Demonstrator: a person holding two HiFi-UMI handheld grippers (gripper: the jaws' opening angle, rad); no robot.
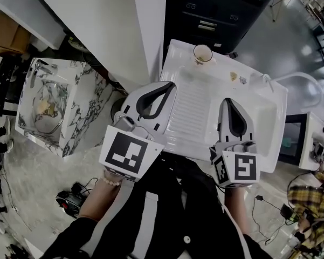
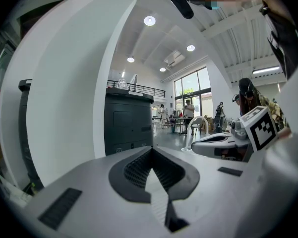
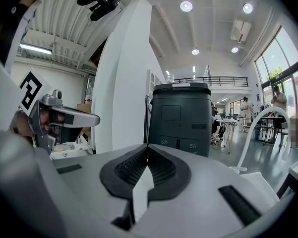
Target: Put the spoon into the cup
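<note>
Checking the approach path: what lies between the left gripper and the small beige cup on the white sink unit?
Nothing; the head view shows only bare white ribbed drainboard between the left gripper and the small beige cup.

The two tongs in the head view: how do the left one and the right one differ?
The left tongs slant toward the cup; the right tongs point straight ahead. The left tongs sit at the left edge of the ridged draining board; the right tongs sit over the basin beside it. Both are shut, with nothing between them.
</note>
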